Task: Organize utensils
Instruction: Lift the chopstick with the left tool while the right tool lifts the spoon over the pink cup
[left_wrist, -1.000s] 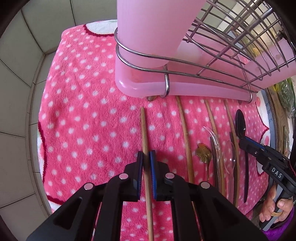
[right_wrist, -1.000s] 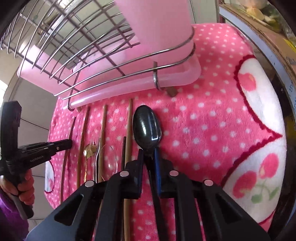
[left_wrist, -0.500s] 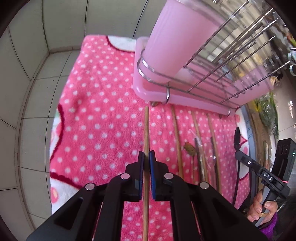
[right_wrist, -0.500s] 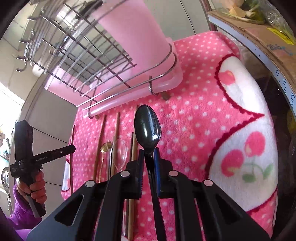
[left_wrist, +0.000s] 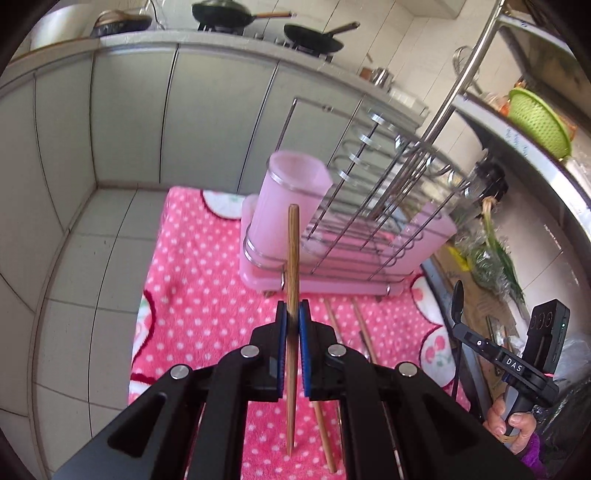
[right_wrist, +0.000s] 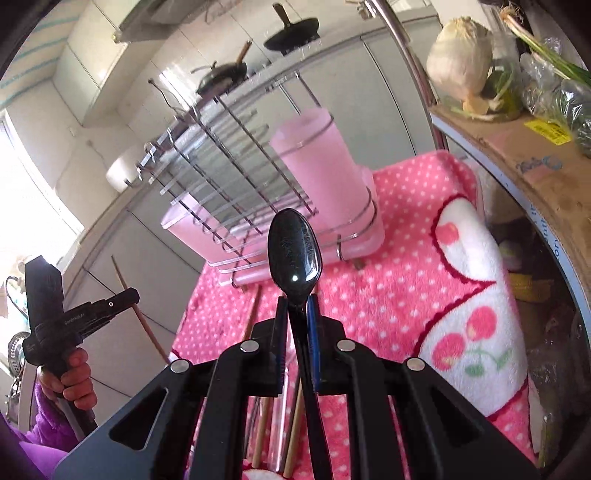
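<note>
My left gripper (left_wrist: 291, 314) is shut on a wooden chopstick (left_wrist: 293, 258) and holds it upright, well above the pink dotted towel (left_wrist: 199, 295), in front of the pink utensil cup (left_wrist: 290, 199) in the wire rack (left_wrist: 369, 221). My right gripper (right_wrist: 297, 306) is shut on a black spoon (right_wrist: 294, 251), bowl up, lifted off the towel (right_wrist: 388, 295), facing the pink cup (right_wrist: 321, 173). More chopsticks (left_wrist: 364, 332) lie on the towel below. The right gripper also shows in the left wrist view (left_wrist: 460, 317), and the left gripper in the right wrist view (right_wrist: 129, 295).
The rack stands on a pink drip tray (left_wrist: 332, 284). Grey cabinet doors (left_wrist: 129, 118) close the back and left. Pans (left_wrist: 236, 14) sit on the stove above. A cardboard box with greens (right_wrist: 517, 140) is on the right. A green colander (left_wrist: 539, 122) sits on a counter.
Both grippers have risen and tilted up from the towel, lifting the chopstick and the black spoon clear of it. The cup's rim and the kitchen behind now show.
</note>
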